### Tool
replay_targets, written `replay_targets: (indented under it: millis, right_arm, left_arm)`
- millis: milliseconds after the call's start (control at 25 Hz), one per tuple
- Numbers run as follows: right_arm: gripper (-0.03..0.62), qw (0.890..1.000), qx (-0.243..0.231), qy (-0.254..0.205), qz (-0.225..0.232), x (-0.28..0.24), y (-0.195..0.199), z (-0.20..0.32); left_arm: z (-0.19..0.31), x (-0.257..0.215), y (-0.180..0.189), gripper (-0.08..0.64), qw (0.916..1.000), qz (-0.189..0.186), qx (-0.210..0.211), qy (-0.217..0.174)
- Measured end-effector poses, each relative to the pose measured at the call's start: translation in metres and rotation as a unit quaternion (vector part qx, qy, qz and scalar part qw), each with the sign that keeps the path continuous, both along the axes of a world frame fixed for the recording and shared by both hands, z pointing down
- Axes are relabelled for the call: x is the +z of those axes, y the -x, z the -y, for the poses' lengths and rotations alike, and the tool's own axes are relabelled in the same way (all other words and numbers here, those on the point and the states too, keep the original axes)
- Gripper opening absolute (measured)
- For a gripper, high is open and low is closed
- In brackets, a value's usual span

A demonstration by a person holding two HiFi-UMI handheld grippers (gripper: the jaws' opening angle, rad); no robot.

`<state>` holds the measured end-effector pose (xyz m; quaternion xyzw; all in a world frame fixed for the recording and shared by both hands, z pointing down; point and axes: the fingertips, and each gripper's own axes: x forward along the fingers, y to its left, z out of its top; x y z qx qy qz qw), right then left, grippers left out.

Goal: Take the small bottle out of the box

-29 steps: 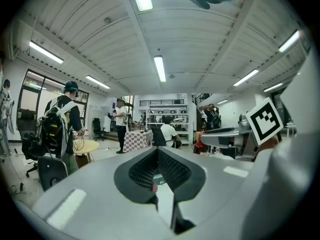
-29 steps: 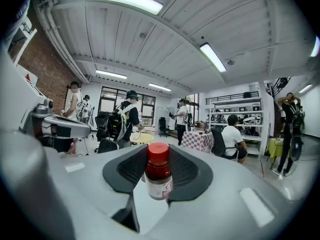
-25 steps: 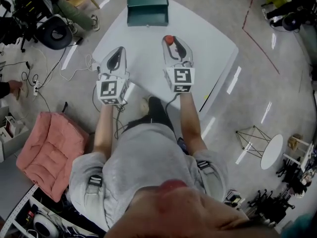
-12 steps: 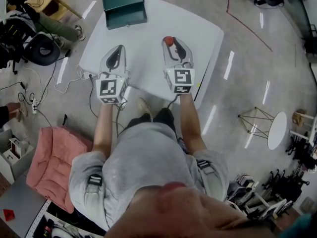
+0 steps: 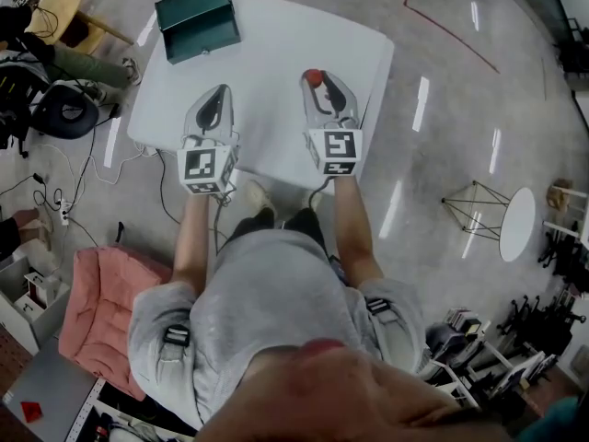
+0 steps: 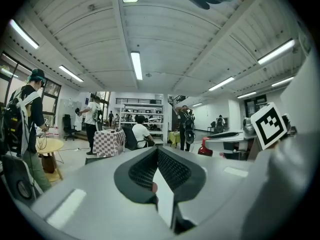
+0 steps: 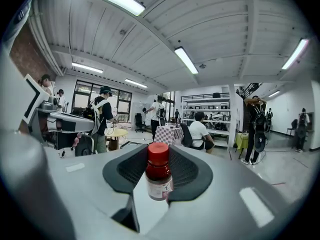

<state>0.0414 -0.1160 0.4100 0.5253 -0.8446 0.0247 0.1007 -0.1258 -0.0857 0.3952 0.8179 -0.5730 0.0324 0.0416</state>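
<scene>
My right gripper (image 5: 317, 81) is shut on a small bottle (image 7: 159, 176) with a red cap (image 5: 314, 76), dark red contents and a white label. The bottle stands upright between the jaws, which hold it by its sides above the white table (image 5: 276, 44). The dark green box (image 5: 197, 19) sits closed at the table's far left corner, well away from both grippers. My left gripper (image 5: 216, 95) hovers level with the right one, over the table's near left part. Its pads (image 6: 170, 171) meet at the tips with nothing between them.
The table's near edge lies just under the marker cubes. On the floor to the left lie a pink cushion (image 5: 101, 302), an office chair (image 5: 60, 113) and cables. A white round stool (image 5: 517, 224) stands at the right. Several people stand and sit in the room beyond.
In the head view the table and box have slid to the left and turned. Both grippers keep their places in the view, and the bottle stays held.
</scene>
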Motion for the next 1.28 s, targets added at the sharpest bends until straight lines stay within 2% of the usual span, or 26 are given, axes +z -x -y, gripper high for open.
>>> replay_targets:
  millis: [320,800,1280]
  right_arm:
    - [0.13,1.0,0.012,0.015,0.003,0.016,-0.053,0.005]
    - [0.13,0.997,0.058,0.047,0.001,0.05,-0.141,0.014]
    - [0.13,0.994,0.071,0.079,-0.006,0.094,-0.184,0.029]
  left_arm:
    - [0.01,0.018,-0.053,0.012,0.9996,0.004,0.016,0.024]
    - [0.03,0.046,-0.139,0.012,0.9971,0.0,0.058,0.05]
    - [0.043,0.076,-0.19,0.012,0.9941,0.001,0.074,0.079]
